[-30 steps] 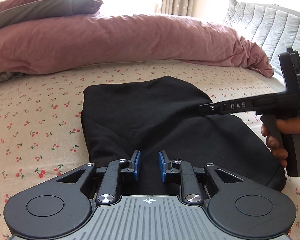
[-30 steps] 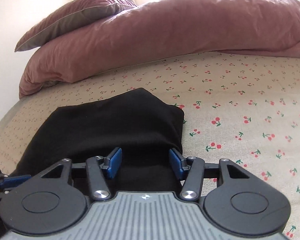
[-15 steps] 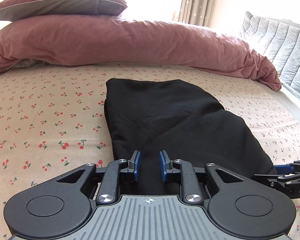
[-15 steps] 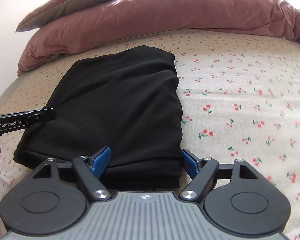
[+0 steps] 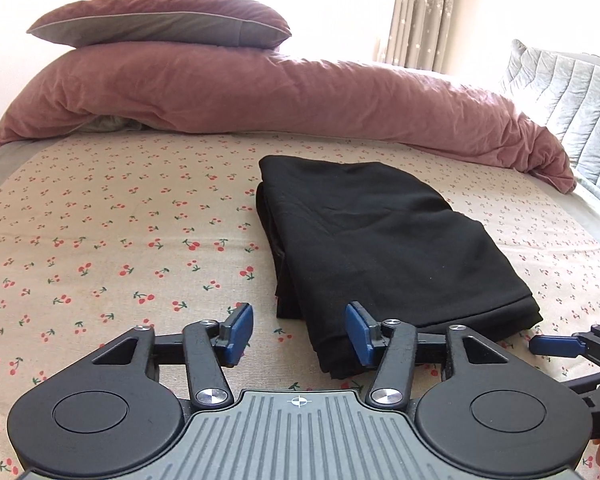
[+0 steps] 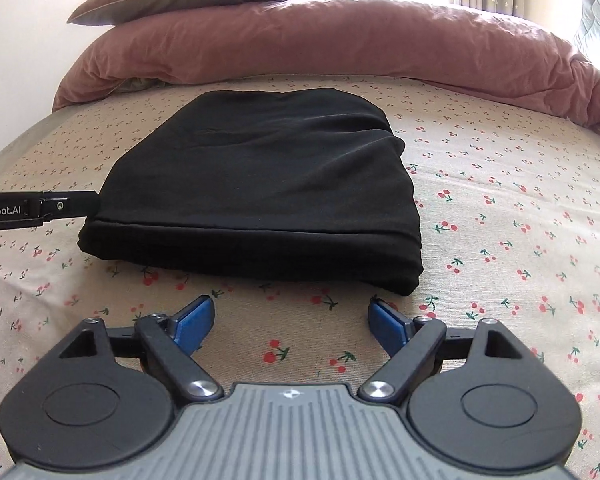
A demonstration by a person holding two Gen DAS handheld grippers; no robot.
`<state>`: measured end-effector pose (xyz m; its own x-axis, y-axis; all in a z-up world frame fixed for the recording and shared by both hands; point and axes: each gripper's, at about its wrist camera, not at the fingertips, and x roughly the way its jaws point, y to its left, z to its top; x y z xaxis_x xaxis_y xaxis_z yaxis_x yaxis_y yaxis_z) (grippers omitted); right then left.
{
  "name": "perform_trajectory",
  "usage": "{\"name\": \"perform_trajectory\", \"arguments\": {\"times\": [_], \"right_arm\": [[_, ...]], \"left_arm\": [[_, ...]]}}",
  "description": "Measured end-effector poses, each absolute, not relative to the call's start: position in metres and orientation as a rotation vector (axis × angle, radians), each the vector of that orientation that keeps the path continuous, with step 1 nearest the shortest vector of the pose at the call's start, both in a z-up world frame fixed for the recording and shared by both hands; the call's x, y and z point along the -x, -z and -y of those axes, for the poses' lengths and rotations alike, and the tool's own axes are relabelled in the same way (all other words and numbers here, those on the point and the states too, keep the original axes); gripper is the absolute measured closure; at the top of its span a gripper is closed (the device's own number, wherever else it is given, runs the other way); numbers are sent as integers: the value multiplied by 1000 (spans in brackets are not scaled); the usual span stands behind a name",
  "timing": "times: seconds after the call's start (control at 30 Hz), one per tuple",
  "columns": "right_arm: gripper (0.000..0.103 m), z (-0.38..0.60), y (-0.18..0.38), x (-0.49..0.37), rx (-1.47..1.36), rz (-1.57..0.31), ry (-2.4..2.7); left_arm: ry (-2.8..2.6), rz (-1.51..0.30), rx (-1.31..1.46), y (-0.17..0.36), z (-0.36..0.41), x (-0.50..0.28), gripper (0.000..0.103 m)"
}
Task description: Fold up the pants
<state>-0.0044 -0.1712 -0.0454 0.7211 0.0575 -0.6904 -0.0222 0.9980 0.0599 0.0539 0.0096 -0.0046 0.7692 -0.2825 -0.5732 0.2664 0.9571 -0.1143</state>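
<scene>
The black pants (image 6: 256, 184) lie folded in a compact stack on the cherry-print bedsheet (image 6: 500, 216), below the pink duvet (image 5: 260, 92). The left claw (image 5: 298, 334) gapes empty at their near corner, seemingly just clear; the right claw (image 6: 290, 320) hangs wide open, empty, just short of the folded edge.

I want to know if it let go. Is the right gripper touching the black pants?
Apart. The right wrist view shows the open right gripper short of the pants, cherry-print sheet between.
</scene>
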Motion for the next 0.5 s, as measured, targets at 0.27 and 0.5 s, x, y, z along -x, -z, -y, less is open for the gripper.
{"name": "perform_trajectory", "arguments": {"times": [0.27,0.5], "right_arm": [[13,146,17,30,27,-655,-3],[5,149,-5,48,11,-575,20]], "left_arm": [[249,-631,22,-13,6,-29,23],[178,-581,2,-32,-3,6,0]]}}
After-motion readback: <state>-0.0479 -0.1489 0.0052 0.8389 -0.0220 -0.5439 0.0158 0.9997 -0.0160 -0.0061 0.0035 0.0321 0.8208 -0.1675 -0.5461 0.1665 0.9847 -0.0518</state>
